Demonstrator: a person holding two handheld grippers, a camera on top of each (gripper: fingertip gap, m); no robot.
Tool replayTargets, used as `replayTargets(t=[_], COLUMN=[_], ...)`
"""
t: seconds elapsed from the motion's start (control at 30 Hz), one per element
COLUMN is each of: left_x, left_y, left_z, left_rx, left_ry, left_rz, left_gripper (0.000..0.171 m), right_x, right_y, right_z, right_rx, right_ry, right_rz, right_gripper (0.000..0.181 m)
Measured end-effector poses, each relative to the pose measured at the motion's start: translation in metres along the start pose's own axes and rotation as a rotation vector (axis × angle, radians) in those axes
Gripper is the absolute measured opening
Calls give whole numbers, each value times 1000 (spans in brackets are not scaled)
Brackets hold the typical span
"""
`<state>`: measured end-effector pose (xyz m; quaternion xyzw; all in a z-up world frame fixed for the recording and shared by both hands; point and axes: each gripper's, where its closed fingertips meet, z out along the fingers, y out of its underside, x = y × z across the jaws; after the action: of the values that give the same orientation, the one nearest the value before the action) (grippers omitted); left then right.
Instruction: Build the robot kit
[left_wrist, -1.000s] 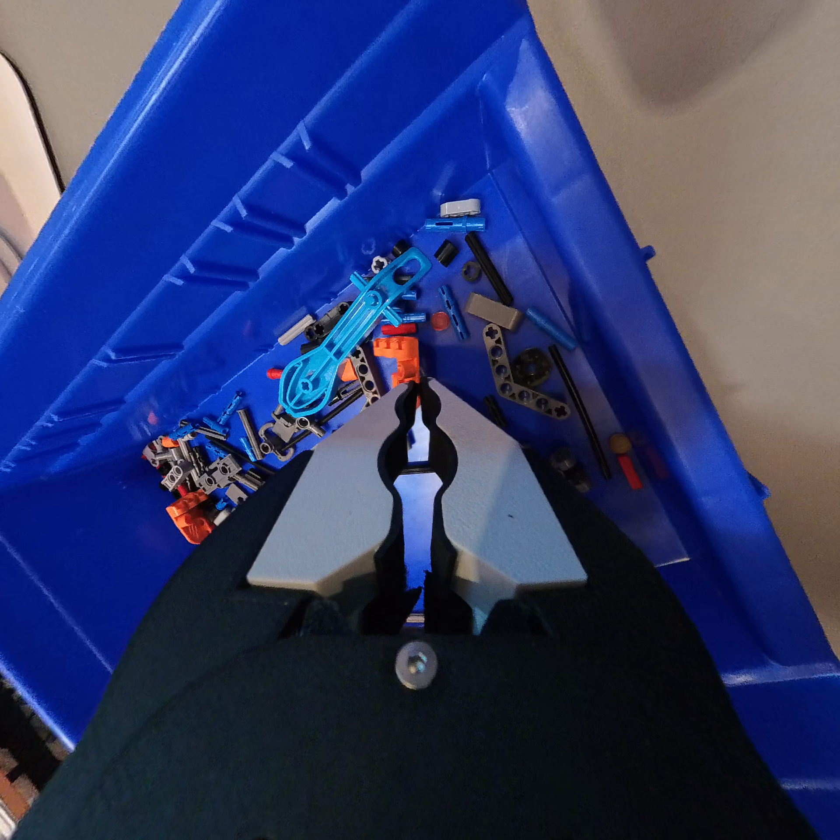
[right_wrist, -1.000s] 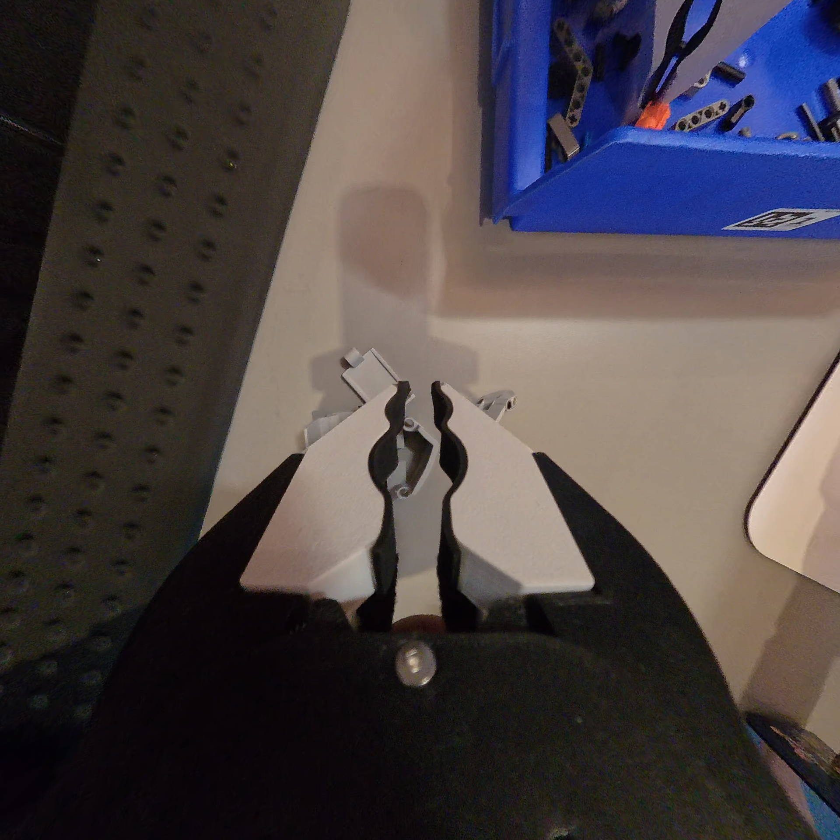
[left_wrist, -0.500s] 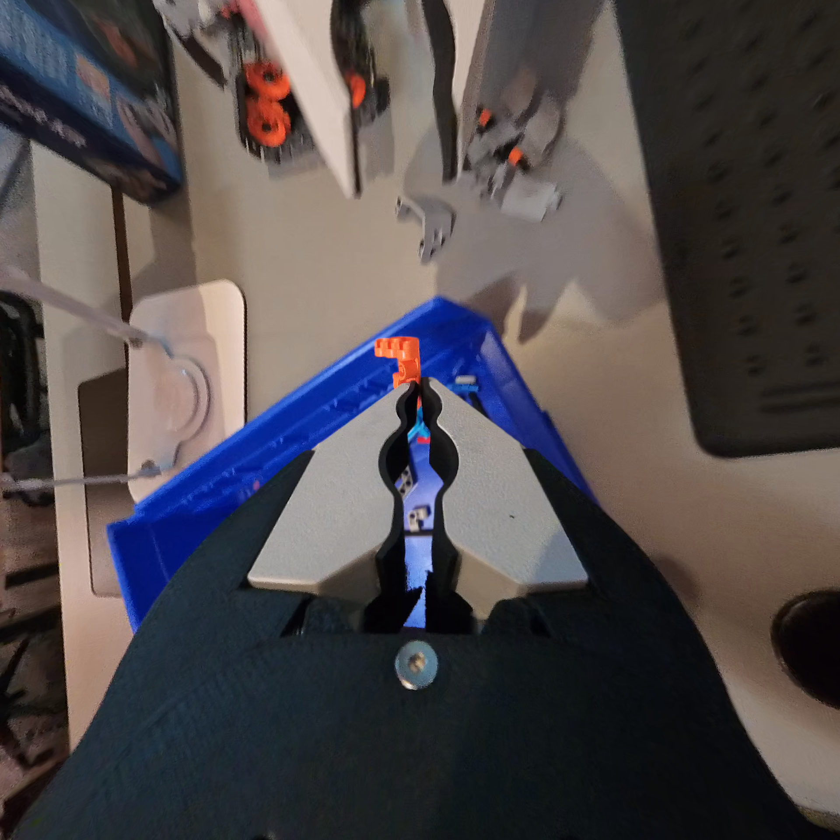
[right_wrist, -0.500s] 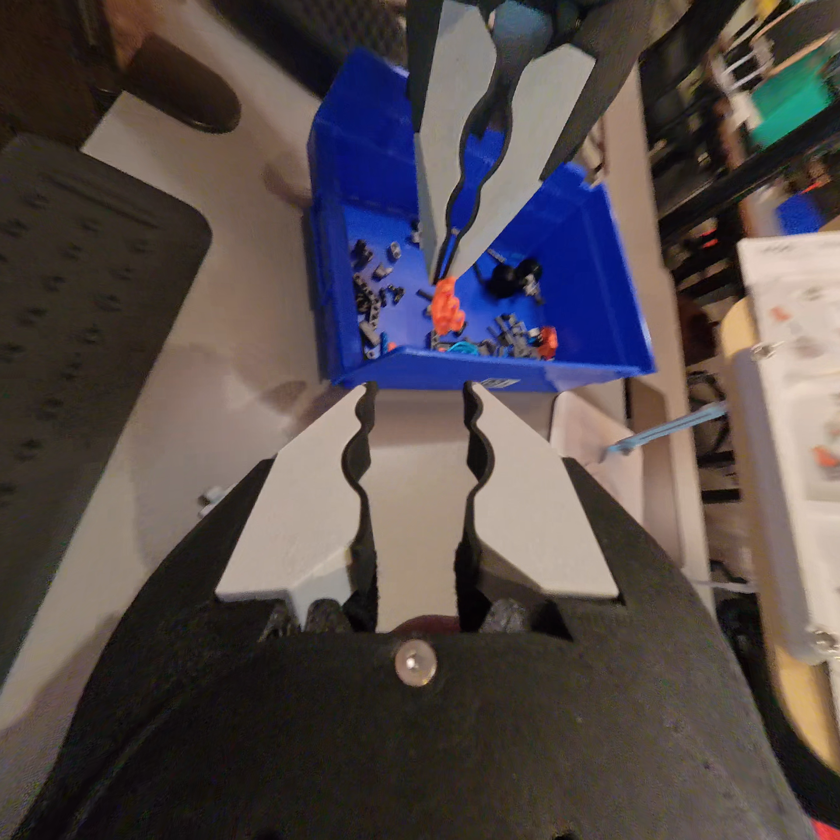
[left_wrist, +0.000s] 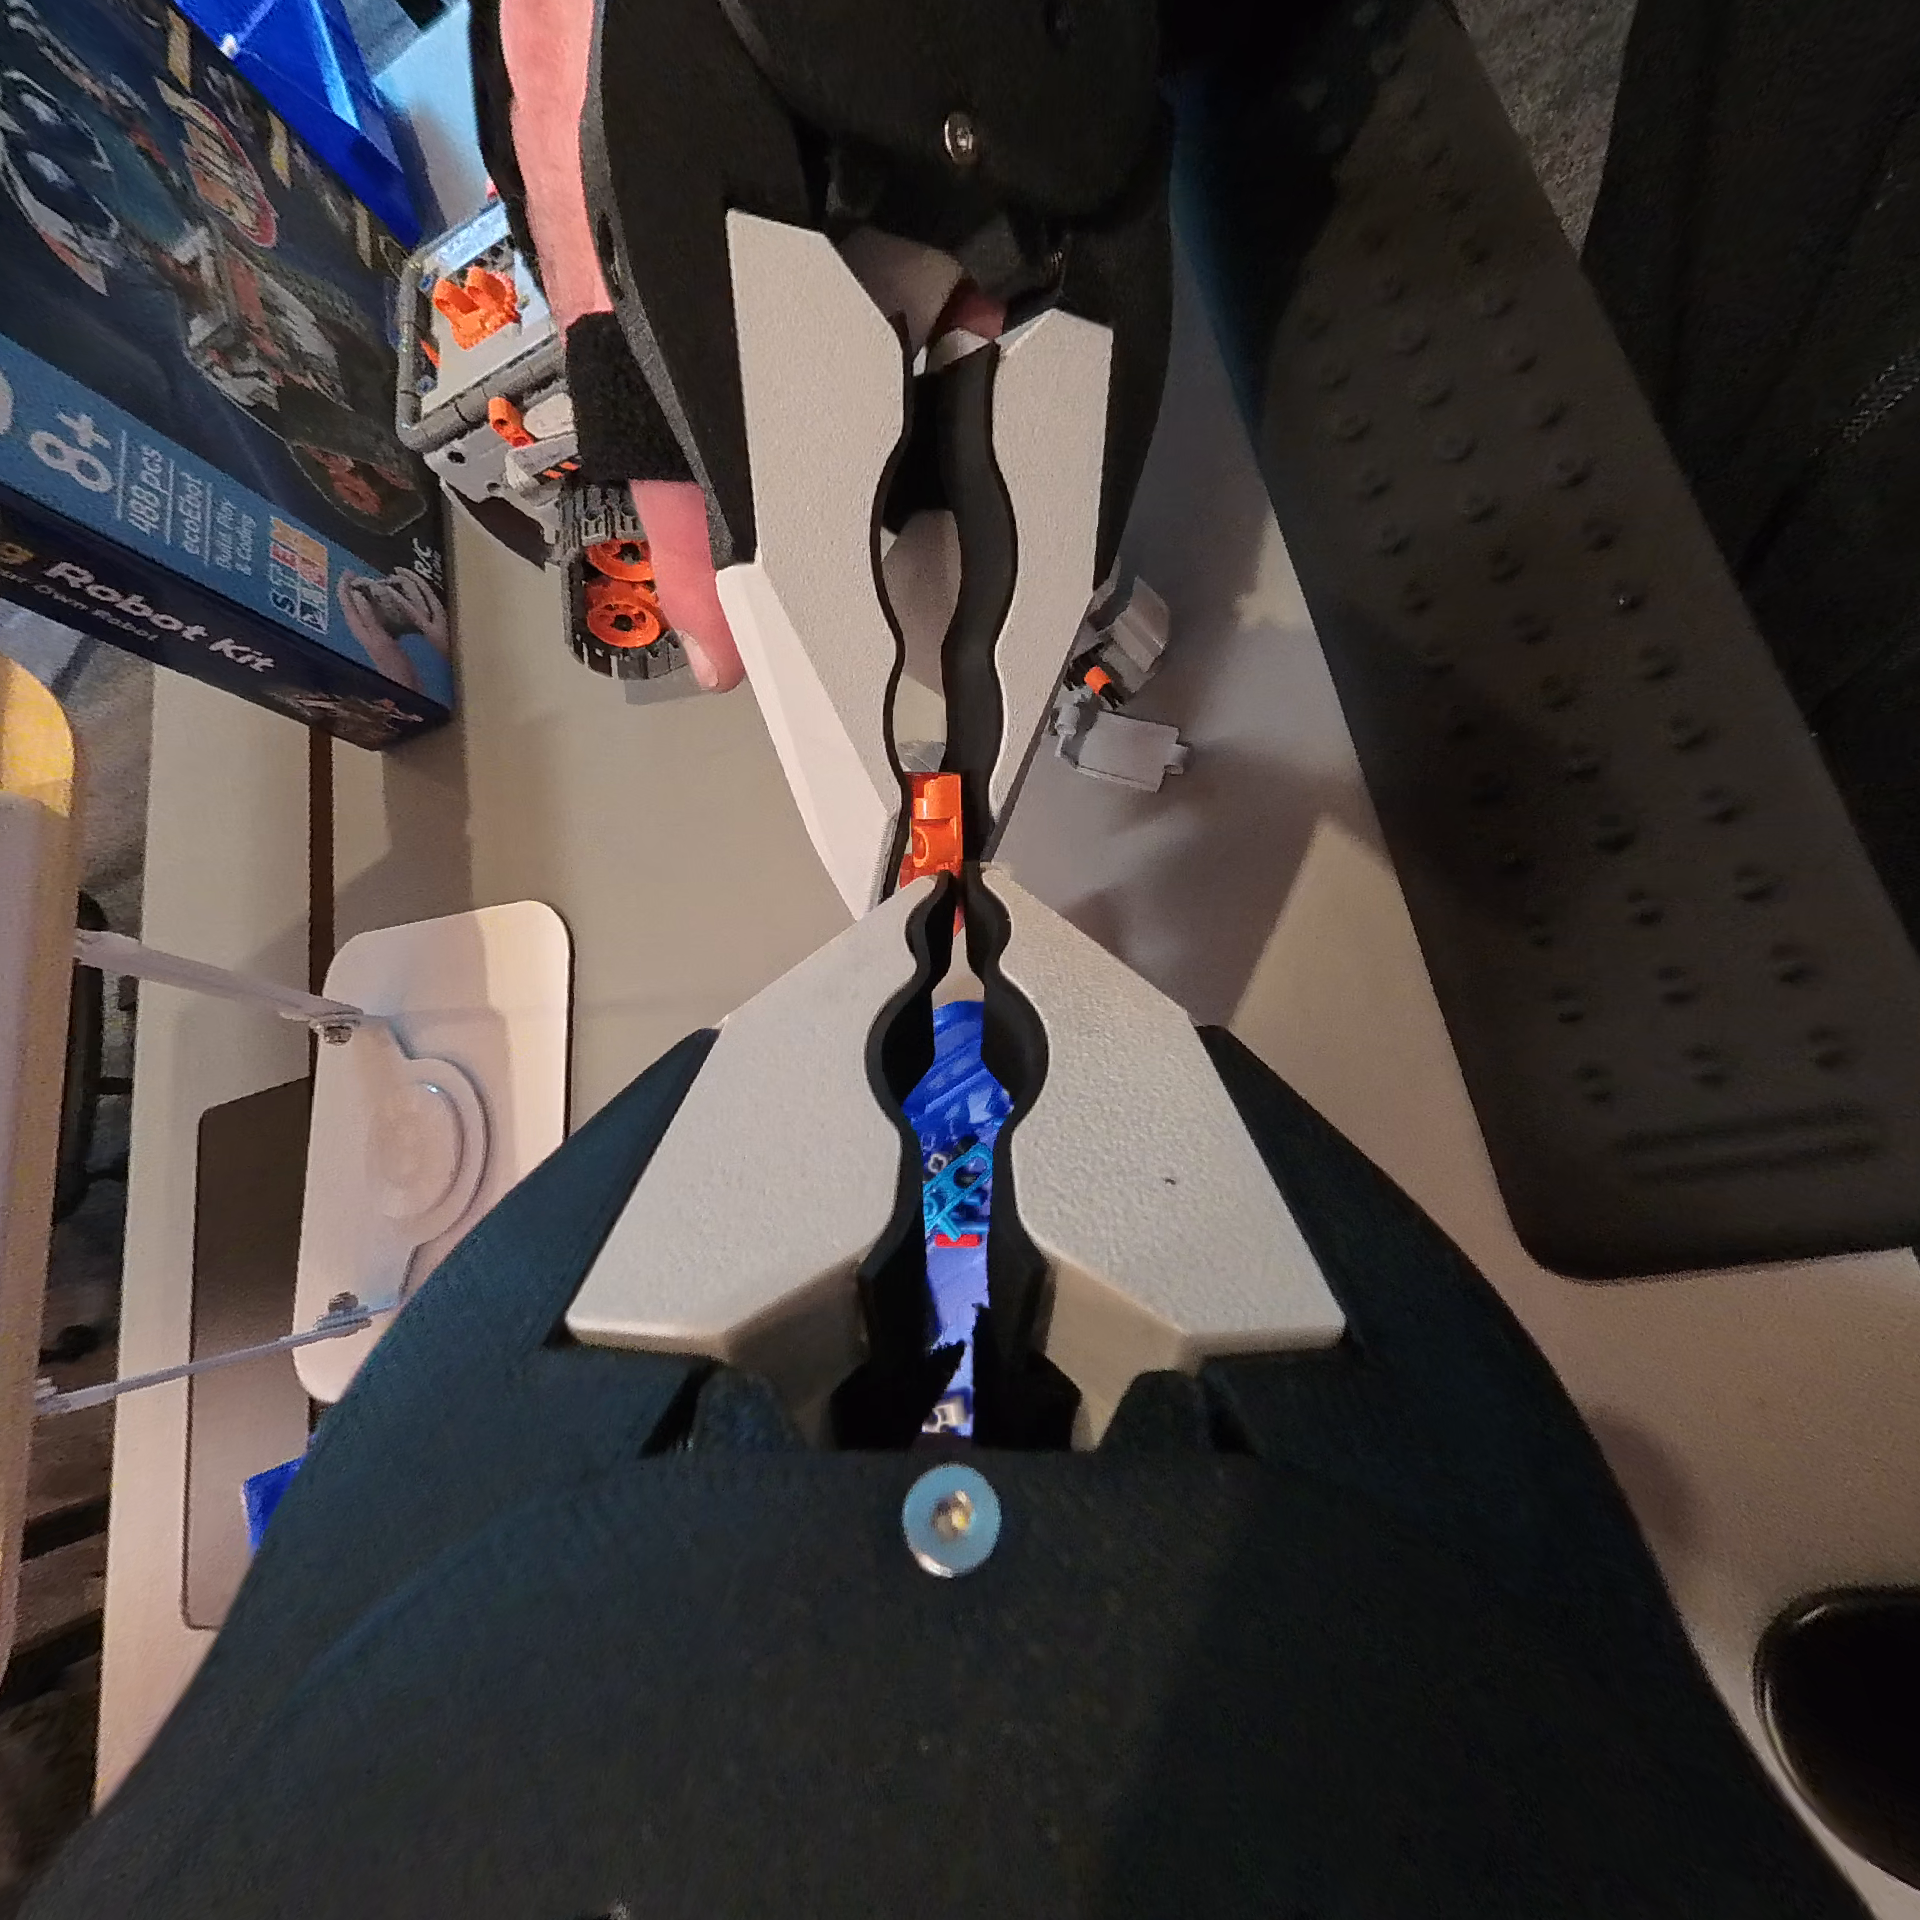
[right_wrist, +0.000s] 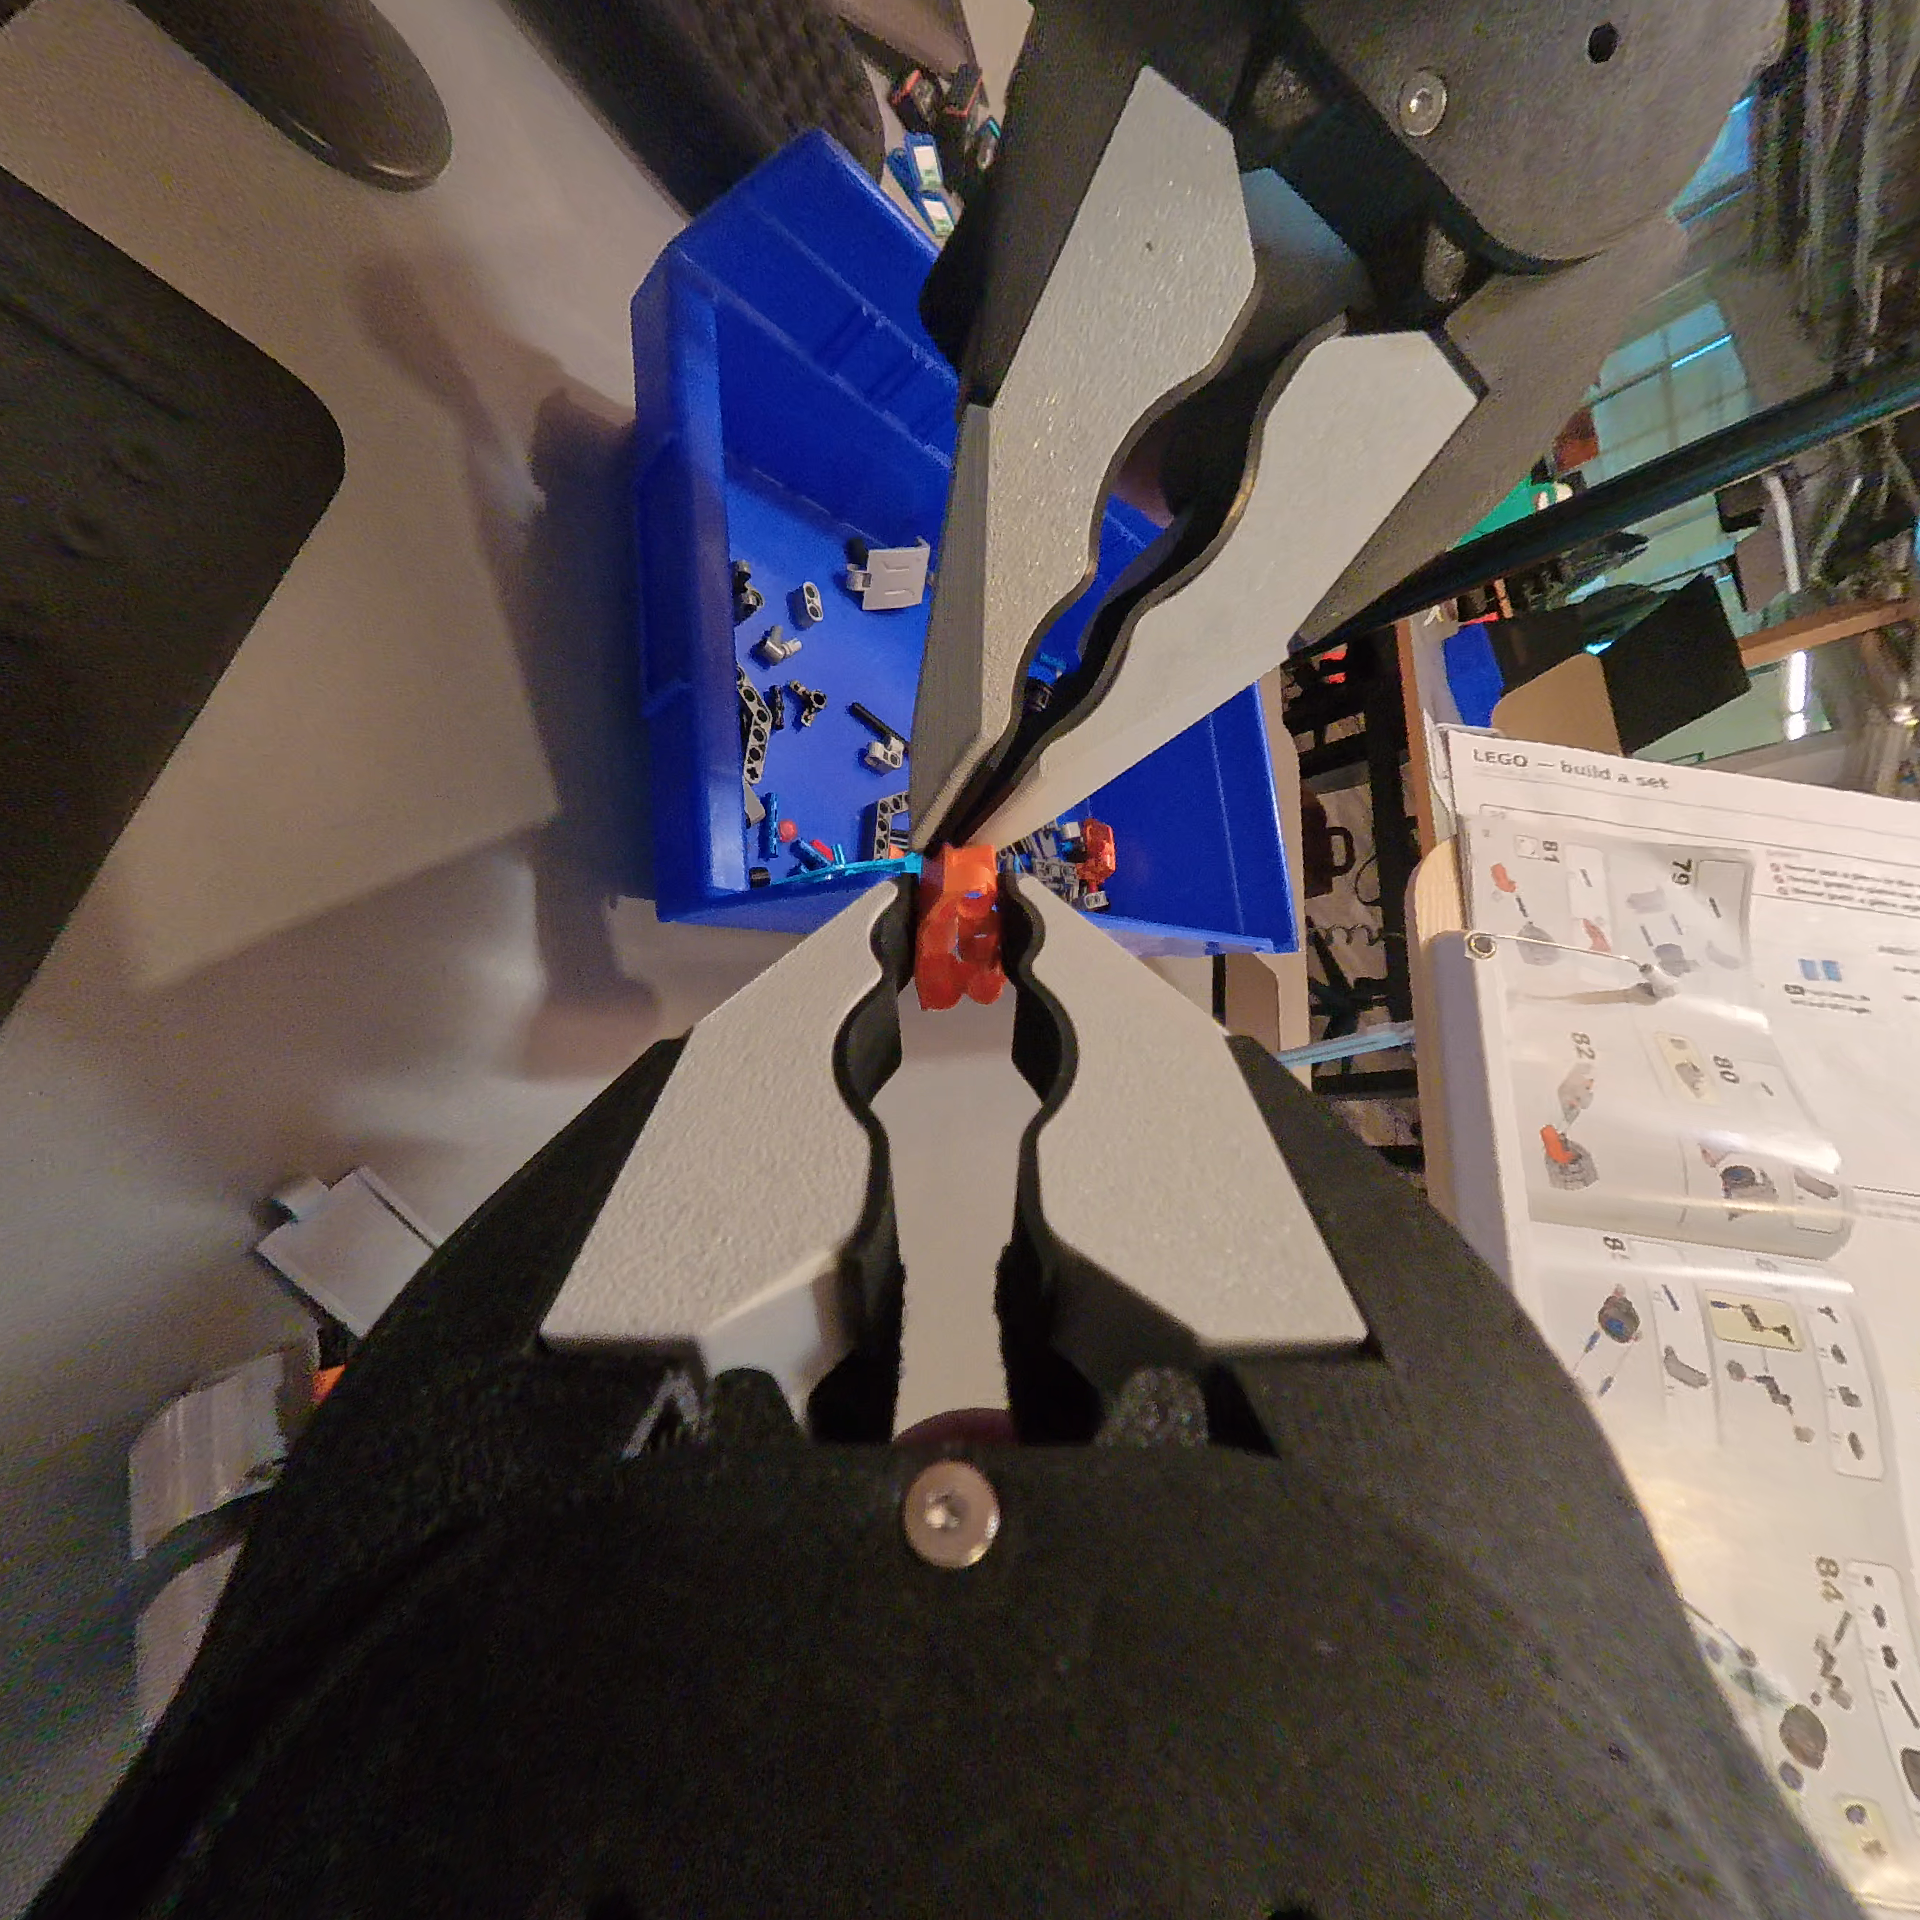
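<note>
I see pale tabletop (right_wrist: 343, 935) carrying blue bin (right_wrist: 686, 582); black perforated mat (right_wrist: 114, 499) left of bin, grey bricks (right_wrist: 343, 1236) near it.

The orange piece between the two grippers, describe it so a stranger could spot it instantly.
Start at the blue bin of small parts. Just in front of its near wall, two grey-jawed grippers meet tip to tip. The orange piece sits between them, chunky, with holes, the only part held off the table.

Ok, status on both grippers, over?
Left gripper shut on orange piece. Right gripper jaws flank it, contact unclear. Blue bin behind, nothing between.
</note>
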<state>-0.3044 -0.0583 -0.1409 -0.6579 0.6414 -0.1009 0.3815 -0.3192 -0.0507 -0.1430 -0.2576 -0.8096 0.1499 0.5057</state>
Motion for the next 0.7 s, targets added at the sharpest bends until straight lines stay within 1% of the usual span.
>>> replayTargets(t=[0.07,0.13,0.17,0.2,0.27,0.37,0.4,0.43,0.47,0.5,0.53,0.6,0.67,0.7], left_x=[-2,-8,-14,-22,-42,-76,-85,-95,-105,-109,-113,-120,-128,-129], left_y=[-1,1,5,16,52,114,134,153,172,187,199,221,241,248], left_z=[0,-6,-11,-16,-25,-37,-39,-40,-40,-37,-33,-25,-20,-17], left_rx=[18,21,10,-27,-169,-368,-423,-481,-532,-568,-591,-654,-733,-758], left_ry=[-7,-35,-59,-83,-157,-258,-278,-307,-334,-326,-316,-299,-298,-282], left_rz=[-22,-16,-17,-19,5,-23,-36,-44,-47,-62,-79,-75,-49,-42], left_gripper=[0,2,9,16,20,23,21,23,24,24,24,24,24,23], right_x=[2,0,-4,-9,-34,-69,-78,-85,-93,-98,-103,-112,-111,-111], right_y=[1,7,10,13,20,37,42,46,49,49,49,51,54,55], right_z=[-1,-3,-3,-3,0,8,10,12,12,13,14,14,18,17], right_rx=[1,-18,-23,-31,-73,-175,-200,-226,-249,-252,-252,-268,-277,-280], right_ry=[-2,-52,-83,-124,-265,-402,-426,-445,-480,-501,-517,-553,-535,-540], right_rz=[23,70,78,93,127,86,57,43,42,37,36,35,25,30], right_gripper=[13,13,13,13,13,13,14,21,23,21,17,19,25,25])
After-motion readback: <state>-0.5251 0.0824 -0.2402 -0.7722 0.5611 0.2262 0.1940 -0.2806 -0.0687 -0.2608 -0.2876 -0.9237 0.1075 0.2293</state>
